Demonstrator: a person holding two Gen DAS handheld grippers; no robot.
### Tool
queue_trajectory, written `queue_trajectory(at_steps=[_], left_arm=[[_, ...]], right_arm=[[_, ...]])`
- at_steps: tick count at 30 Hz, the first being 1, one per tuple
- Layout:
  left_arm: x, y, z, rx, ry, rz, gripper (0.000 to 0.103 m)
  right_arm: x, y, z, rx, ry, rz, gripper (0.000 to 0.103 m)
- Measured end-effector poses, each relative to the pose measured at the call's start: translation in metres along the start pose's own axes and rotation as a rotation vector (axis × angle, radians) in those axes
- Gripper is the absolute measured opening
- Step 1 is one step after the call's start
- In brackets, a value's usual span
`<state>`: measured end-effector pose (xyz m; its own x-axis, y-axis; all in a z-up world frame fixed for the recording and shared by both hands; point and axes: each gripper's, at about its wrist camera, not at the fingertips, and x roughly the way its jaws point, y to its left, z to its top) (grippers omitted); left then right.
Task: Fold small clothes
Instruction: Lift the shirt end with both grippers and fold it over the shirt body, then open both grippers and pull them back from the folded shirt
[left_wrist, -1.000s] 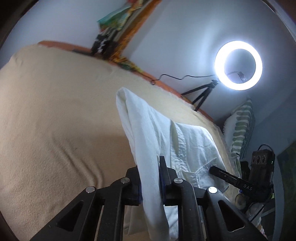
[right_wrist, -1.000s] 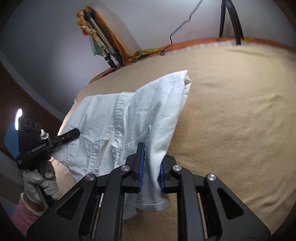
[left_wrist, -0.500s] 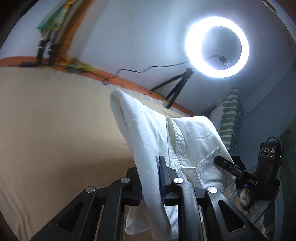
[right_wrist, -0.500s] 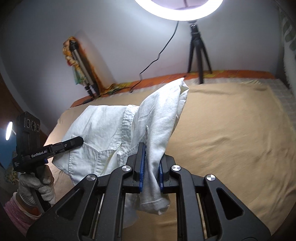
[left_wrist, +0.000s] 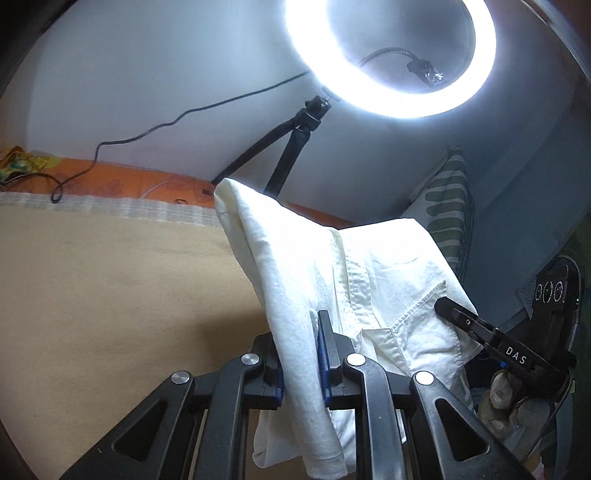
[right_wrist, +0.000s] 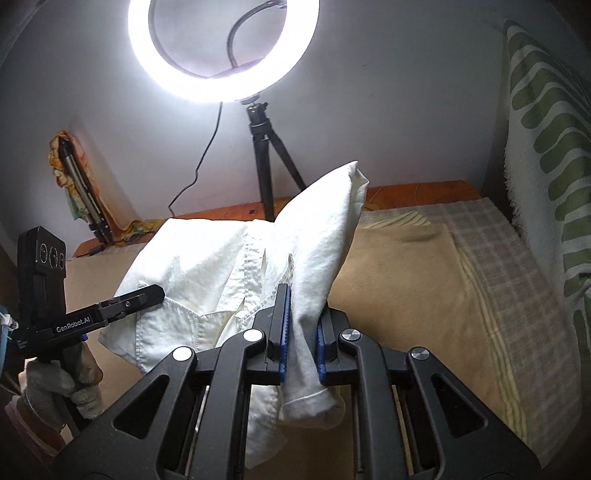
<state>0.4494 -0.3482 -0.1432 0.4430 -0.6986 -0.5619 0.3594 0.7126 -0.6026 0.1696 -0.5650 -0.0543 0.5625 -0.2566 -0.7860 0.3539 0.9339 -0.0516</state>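
A small white shirt (left_wrist: 373, 280) with a button placket and chest pockets hangs lifted above the tan bed cover (left_wrist: 110, 295). My left gripper (left_wrist: 301, 354) is shut on one bunched edge of the shirt. My right gripper (right_wrist: 301, 328) is shut on the other bunched edge of the shirt (right_wrist: 207, 269). The shirt stretches between the two grippers, with its loose ends drooping below the fingers. The right gripper also shows in the left wrist view (left_wrist: 447, 308), and the left gripper shows in the right wrist view (right_wrist: 151, 293), each touching the shirt.
A lit ring light (right_wrist: 221, 48) on a black tripod (right_wrist: 266, 166) stands behind the bed, with a cable (left_wrist: 166, 125) along the wall. A green-striped pillow (right_wrist: 546, 129) leans at the right. A folded tripod (right_wrist: 81, 195) leans at the left.
Both grippers have lifted and tilted upward with the shirt; the views now show more wall and ring light and less bed. Both grips stayed shut.
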Motion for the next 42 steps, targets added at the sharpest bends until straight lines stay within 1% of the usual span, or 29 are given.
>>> queue_trajectory(at_steps=[5, 10, 12, 17, 19, 20, 22, 23, 24, 25, 26, 27, 29, 31, 35, 42], left_arm=[[0.04, -0.018, 0.01, 0.025, -0.003, 0.019, 0.012], [0.067, -0.024, 0.011, 0.041, 0.007, 0.052, 0.012], [0.073, -0.024, 0.008, 0.053, 0.012, 0.066, 0.012], [0.081, -0.027, 0.002, 0.128, 0.024, 0.122, 0.012], [0.082, -0.03, 0.003, 0.152, 0.028, 0.138, 0.014], [0.082, -0.031, 0.003, 0.158, 0.033, 0.151, 0.015], [0.08, -0.032, 0.004, 0.166, 0.044, 0.162, 0.03], [0.077, -0.033, 0.004, 0.17, 0.043, 0.168, 0.034], [0.074, -0.035, 0.004, 0.178, 0.039, 0.176, 0.042], [0.071, -0.037, 0.004, 0.19, 0.035, 0.19, 0.054], [0.068, -0.039, 0.004, 0.198, 0.034, 0.2, 0.061], [0.064, -0.04, 0.003, 0.206, 0.032, 0.205, 0.069], [0.056, -0.044, 0.004, 0.217, 0.022, 0.216, 0.073], [0.047, -0.048, 0.004, 0.221, 0.016, 0.226, 0.08], [0.028, -0.057, 0.003, 0.244, -0.001, 0.236, 0.085], [-0.017, -0.073, -0.003, 0.266, -0.023, 0.24, 0.086]], right_arm=[[0.019, -0.028, 0.018, 0.01, -0.021, -0.045, 0.012], [0.039, -0.046, 0.02, 0.019, -0.024, -0.083, 0.012], [0.048, -0.051, 0.019, 0.027, -0.016, -0.095, 0.012], [0.068, -0.055, 0.02, 0.009, 0.014, -0.153, 0.012], [0.071, -0.057, 0.022, 0.011, 0.026, -0.171, 0.012], [0.073, -0.059, 0.023, 0.019, 0.032, -0.185, 0.014], [0.072, -0.062, 0.023, 0.032, 0.038, -0.227, 0.018], [0.072, -0.064, 0.024, 0.035, 0.046, -0.242, 0.031], [0.07, -0.065, 0.025, 0.037, 0.049, -0.252, 0.049], [0.067, -0.065, 0.025, 0.04, 0.044, -0.266, 0.056], [0.063, -0.064, 0.025, 0.041, 0.035, -0.274, 0.062], [0.059, -0.063, 0.025, 0.042, 0.028, -0.27, 0.062], [0.053, -0.061, 0.027, 0.047, 0.028, -0.266, 0.063], [0.046, -0.057, 0.028, 0.046, 0.027, -0.273, 0.066], [0.028, -0.049, 0.032, 0.061, 0.006, -0.256, 0.07], [-0.019, -0.021, 0.037, 0.069, -0.041, -0.258, 0.071]])
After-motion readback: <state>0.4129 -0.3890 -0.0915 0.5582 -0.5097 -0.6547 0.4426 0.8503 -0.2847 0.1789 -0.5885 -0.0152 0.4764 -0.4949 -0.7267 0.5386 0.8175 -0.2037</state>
